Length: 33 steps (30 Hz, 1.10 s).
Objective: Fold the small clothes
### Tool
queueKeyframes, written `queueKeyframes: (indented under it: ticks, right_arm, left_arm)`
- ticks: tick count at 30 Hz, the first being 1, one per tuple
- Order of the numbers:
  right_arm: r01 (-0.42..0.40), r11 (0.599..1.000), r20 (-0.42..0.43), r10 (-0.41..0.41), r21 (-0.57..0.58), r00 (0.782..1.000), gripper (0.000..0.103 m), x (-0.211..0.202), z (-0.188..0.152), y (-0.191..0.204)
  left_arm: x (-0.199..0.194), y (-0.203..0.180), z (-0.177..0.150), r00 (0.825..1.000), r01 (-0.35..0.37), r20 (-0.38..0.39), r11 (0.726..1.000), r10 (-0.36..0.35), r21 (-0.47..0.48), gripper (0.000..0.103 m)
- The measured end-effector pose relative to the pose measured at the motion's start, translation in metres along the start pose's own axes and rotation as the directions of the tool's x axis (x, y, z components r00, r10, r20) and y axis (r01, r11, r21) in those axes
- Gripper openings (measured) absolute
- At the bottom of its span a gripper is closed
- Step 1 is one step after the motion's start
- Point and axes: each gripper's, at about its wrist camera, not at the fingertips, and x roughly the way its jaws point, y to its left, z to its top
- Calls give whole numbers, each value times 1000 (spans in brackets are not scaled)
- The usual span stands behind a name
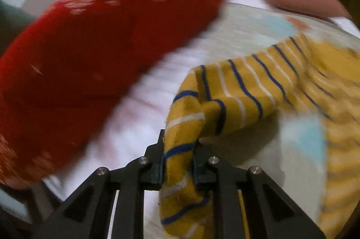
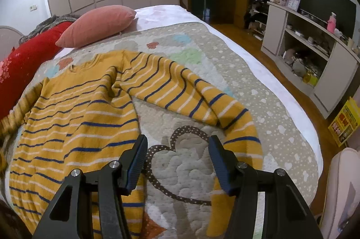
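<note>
Mustard striped sweater [image 2: 74, 117] spread on quilt [image 2: 258, 90]

A mustard-yellow knitted sweater [image 2: 74, 126] is crossed by thin navy and white stripes, repeated on its sleeves. The quilted bedspread [image 2: 258, 90] beneath is coloured grey-beige, dotted with small white hearts and patched with pale blue, green and orange ones; a brown white-dotted outline is stitched in. A plain salmon-pink cushion [image 2: 99, 23] and a red bolster with pale flecks [image 2: 27, 61] are seen.
</note>
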Motion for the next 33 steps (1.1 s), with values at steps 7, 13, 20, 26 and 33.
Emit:
queueKeyframes:
  ticks: [7, 13, 20, 26, 33]
  right_arm:
    - [-97, 995, -60, 99, 29, 993, 61, 10, -5, 0]
    - [-290, 952, -125, 301, 100, 945, 61, 20, -22, -3]
    - [-370, 914, -171, 396, 164, 902, 61, 25, -48, 2]
    - [-386, 905, -176, 415, 176, 893, 56, 26, -68, 16]
    - [-445, 888, -190, 460, 117, 867, 15, 0, -75, 15]
  left_arm:
    - [-40, 37, -24, 950, 312, 55, 940, -308, -139, 48]
    - [-97, -9, -88, 793, 609, 39, 789, -608, -87, 64]
    - [-112, -69, -144, 609, 785, -59, 612, -791, -99, 68]
    - [-132, -107, -167, 699, 713, -83, 701, -710, 6, 34]
    - [-142, -55, -159, 777, 625, -58, 779, -627, -50, 9]
